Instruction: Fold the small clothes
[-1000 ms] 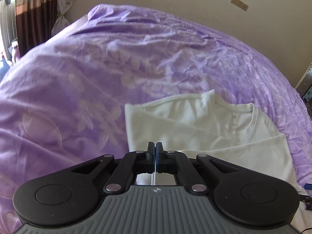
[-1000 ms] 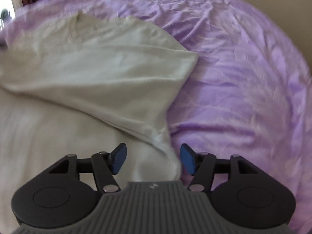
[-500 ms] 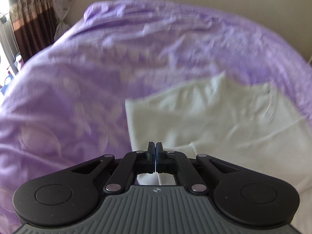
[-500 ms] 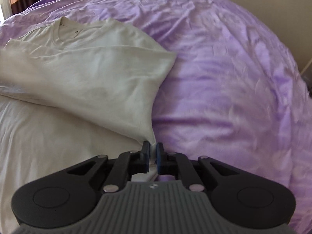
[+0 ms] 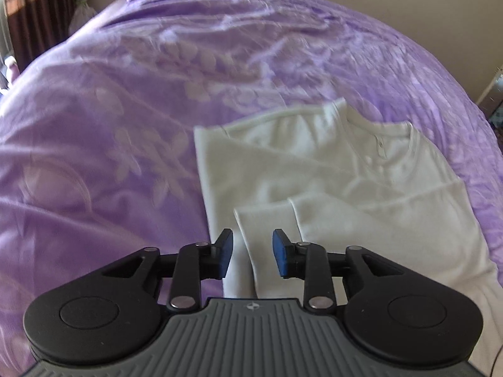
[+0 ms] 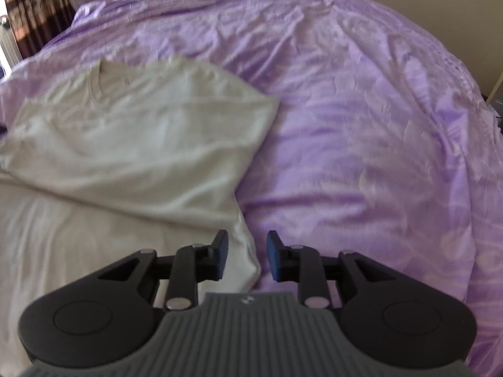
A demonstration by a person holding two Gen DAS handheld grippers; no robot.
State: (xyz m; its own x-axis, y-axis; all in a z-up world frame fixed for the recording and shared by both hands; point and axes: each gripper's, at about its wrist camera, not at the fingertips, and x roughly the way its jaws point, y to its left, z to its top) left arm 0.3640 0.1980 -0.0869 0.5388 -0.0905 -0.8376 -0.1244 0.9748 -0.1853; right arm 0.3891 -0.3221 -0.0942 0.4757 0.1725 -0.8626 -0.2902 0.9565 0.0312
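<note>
A white long-sleeved shirt (image 5: 314,169) lies flat on the purple bedspread (image 5: 125,125), collar at the far end, both sides folded inward. My left gripper (image 5: 252,249) is open, its jaws either side of a folded sleeve cuff (image 5: 267,220) at the shirt's left edge. In the right wrist view the shirt (image 6: 141,144) fills the left half. My right gripper (image 6: 246,256) is open, its jaws straddling the shirt's right edge where the folded flap ends (image 6: 248,251).
The purple floral bedspread (image 6: 361,125) stretches far around the shirt. A beige wall (image 5: 424,15) rises behind the bed. Dark curtains (image 5: 34,22) hang at the far left. A piece of furniture (image 5: 492,97) stands at the right edge.
Both grippers were shut on the shirt's edges half a second ago and have now opened, letting the cloth lie on the bed. Both views have shifted slightly over the shirt.
</note>
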